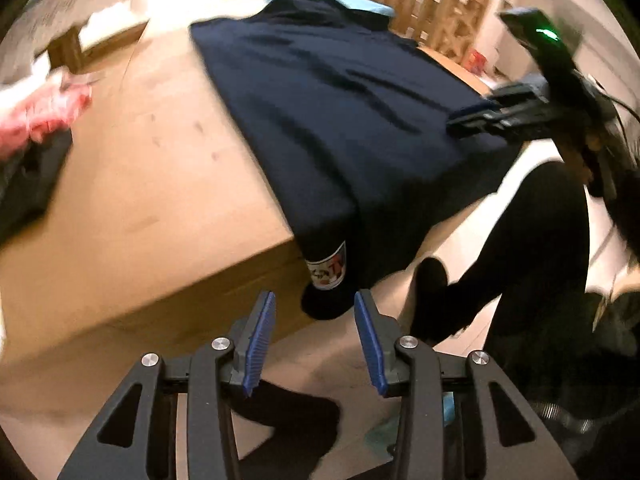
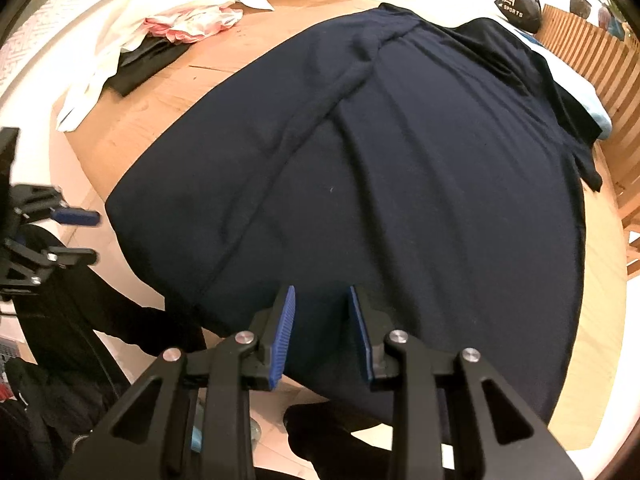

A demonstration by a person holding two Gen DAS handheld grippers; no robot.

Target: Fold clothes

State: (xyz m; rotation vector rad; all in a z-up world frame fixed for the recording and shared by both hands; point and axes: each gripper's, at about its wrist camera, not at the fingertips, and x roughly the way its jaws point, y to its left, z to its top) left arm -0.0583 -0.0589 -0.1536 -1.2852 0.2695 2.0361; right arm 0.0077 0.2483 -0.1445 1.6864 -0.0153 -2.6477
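Navy garment [image 2: 400, 184] lies spread on the wooden table [image 1: 140, 184], its near edge hanging over the side. Left tongs [image 1: 314, 340] are spread wide with nothing in them, just in front of a hanging corner. Right tongs [image 2: 322, 332] are spread around the near edge, not pinching it. It looks like grabbing time: both tongs need to close on that edge.

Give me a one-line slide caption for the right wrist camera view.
Open right gripper poised at the near edge of a dark navy garment spread over the wooden table.
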